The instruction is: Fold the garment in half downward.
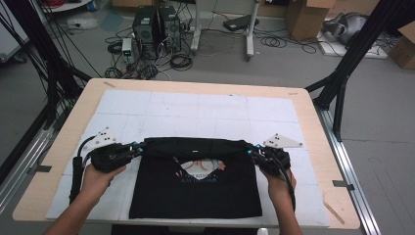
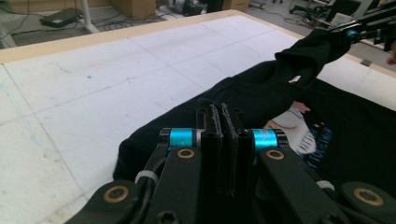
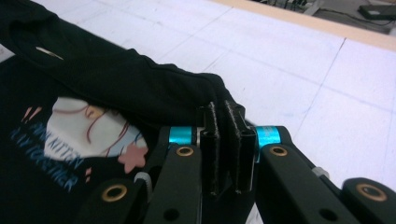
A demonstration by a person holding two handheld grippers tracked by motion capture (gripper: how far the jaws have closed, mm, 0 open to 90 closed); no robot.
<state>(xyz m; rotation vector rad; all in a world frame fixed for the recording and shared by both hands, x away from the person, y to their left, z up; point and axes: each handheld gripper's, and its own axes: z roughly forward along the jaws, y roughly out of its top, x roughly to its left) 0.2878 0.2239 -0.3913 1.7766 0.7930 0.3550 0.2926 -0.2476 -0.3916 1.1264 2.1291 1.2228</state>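
Note:
A black T-shirt [image 1: 195, 188] with a pink and white cartoon print [image 1: 200, 169] lies on the white mat, its top part folded over into a thick band [image 1: 195, 146]. My left gripper [image 1: 139, 148] is shut on the band's left end and my right gripper [image 1: 250, 151] on its right end. In the left gripper view the jaws [image 2: 220, 116] pinch black cloth [image 2: 261, 93], and the band runs off to the other gripper [image 2: 350, 32]. In the right gripper view the jaws [image 3: 223, 114] clamp the fold [image 3: 116, 79] above the print [image 3: 88, 126].
A white gridded mat [image 1: 195, 105] covers the wooden table [image 1: 313, 127], with bare mat behind and beside the shirt. Beyond the far edge are computer towers [image 1: 156, 24], floor cables and cardboard boxes [image 1: 306, 17]. Black frame struts [image 1: 342, 83] stand at both sides.

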